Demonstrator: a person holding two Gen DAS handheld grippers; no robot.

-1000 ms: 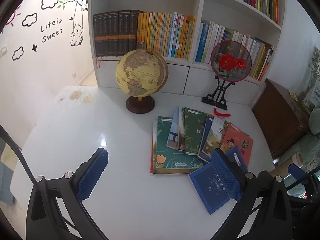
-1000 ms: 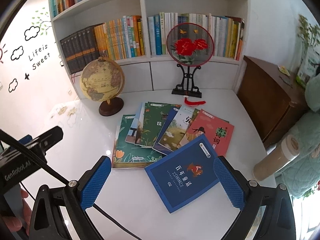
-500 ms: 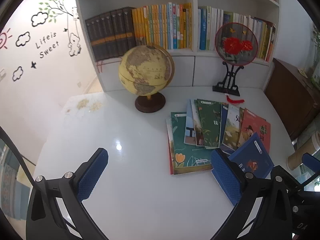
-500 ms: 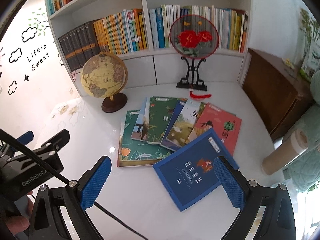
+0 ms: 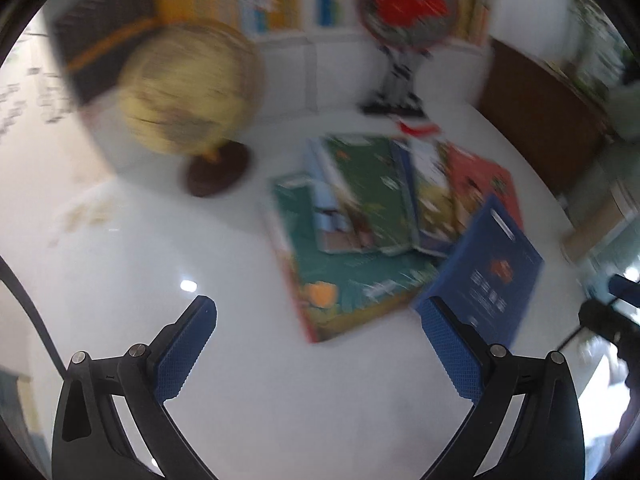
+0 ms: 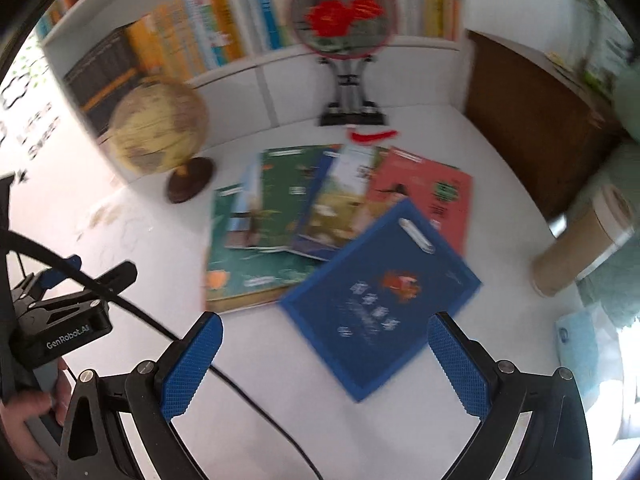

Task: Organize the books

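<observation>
Several thin books lie fanned out on the white table [image 5: 120, 264]. A large teal book [image 5: 352, 280] [image 6: 256, 268] is at the bottom, a dark green one [image 5: 368, 184] [image 6: 288, 192] and a red one [image 5: 480, 176] [image 6: 424, 188] overlap it. A blue book [image 5: 492, 276] [image 6: 380, 300] lies nearest, askew. My left gripper [image 5: 320, 344] is open above bare table just short of the teal book. My right gripper [image 6: 324, 356] is open, its fingers either side of the blue book's near corner, above it. Both views are motion-blurred.
A globe [image 5: 188, 92] [image 6: 160, 124] stands left of the books and a round fan on a black stand [image 5: 404, 12] [image 6: 344, 16] behind them. Filled bookshelves [image 6: 208, 28] line the back. A brown cabinet [image 6: 532, 120] and a paper cup [image 6: 584, 248] are at the right. A hand [image 6: 24, 412] holds the other gripper.
Both grippers have moved forward and down toward the books, which now look larger. The left view has swung right. Nothing has been grasped.
</observation>
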